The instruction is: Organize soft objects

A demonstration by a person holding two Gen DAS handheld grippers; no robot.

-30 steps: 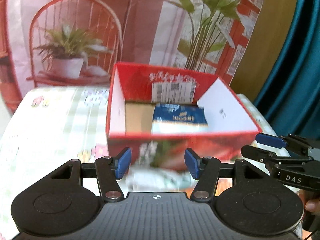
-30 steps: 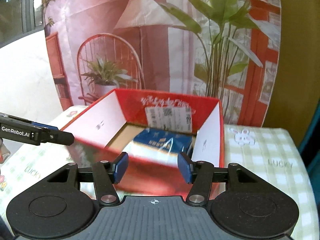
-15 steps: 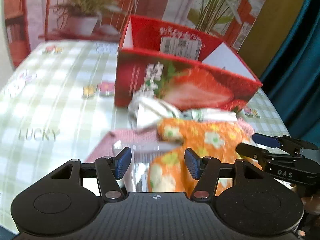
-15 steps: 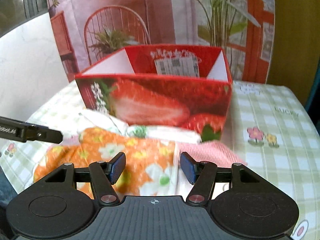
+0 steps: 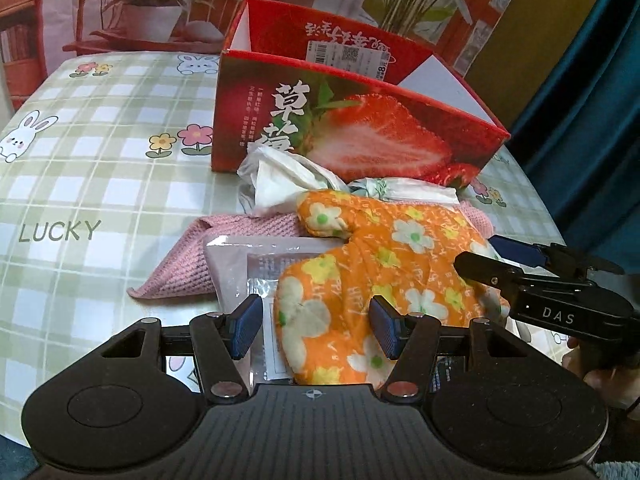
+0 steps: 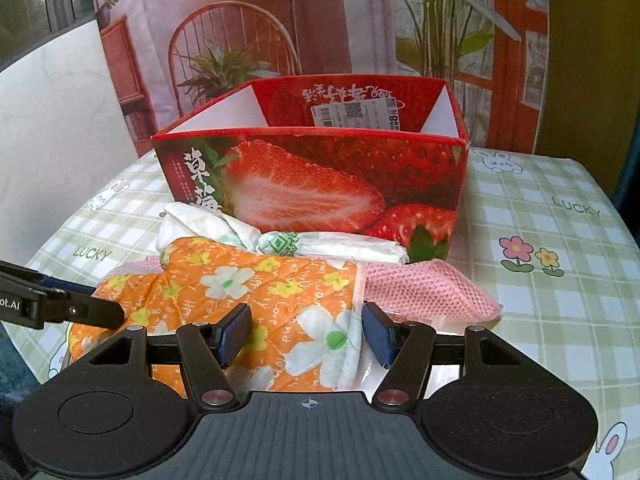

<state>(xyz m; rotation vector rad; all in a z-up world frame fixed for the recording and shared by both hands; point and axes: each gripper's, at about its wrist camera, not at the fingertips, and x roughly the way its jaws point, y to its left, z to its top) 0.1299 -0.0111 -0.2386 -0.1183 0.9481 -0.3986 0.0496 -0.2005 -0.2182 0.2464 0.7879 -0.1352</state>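
Orange floral mitt (image 5: 384,256) heaped in front of strawberry box (image 5: 360,120), over pink cloth (image 5: 240,232). Left gripper (image 5: 316,330) half spread astride mitt, pads clear. Right gripper (image 6: 306,336) likewise astride, gripping nothing. White packets (image 6: 320,244) against box front.

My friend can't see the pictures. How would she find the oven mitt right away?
Start at the big red strawberry box on the checked tablecloth. A heap of soft things lies against its front, and the oven mitt rests on top, nearest the cameras. It alone is bright orange with white and yellow flowers; the cloth under it is plain pink and the packets behind are white.
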